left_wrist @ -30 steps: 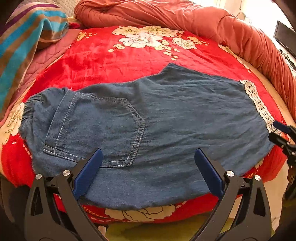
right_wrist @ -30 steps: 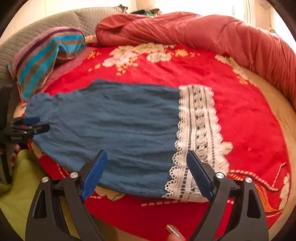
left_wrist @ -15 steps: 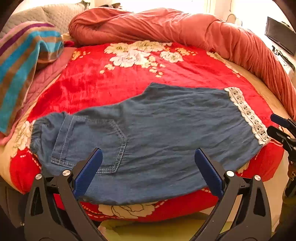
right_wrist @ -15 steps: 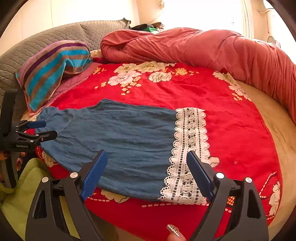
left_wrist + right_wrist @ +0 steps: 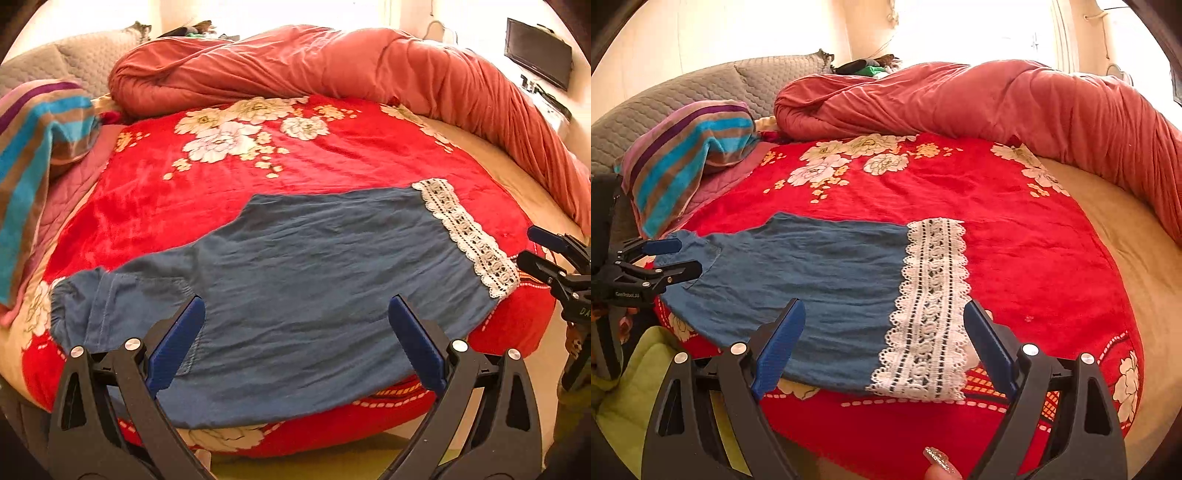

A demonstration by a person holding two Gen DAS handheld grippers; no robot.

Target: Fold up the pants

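Note:
Blue denim pants with a white lace cuff lie flat on the red floral blanket, waist at the left, cuff at the right. They also show in the right wrist view, lace cuff in the middle. My left gripper is open and empty, held back from the near edge over the waist half. My right gripper is open and empty, held back over the cuff end. Each gripper shows in the other's view, the right one and the left one.
A rolled coral duvet runs along the back and right of the round bed. A striped towel and a grey quilted headboard are at the left. A green cloth lies below the bed's near edge.
Both grippers have drawn back and up from the pants, which now look smaller and farther. The pants have not moved. Both grippers stay open.

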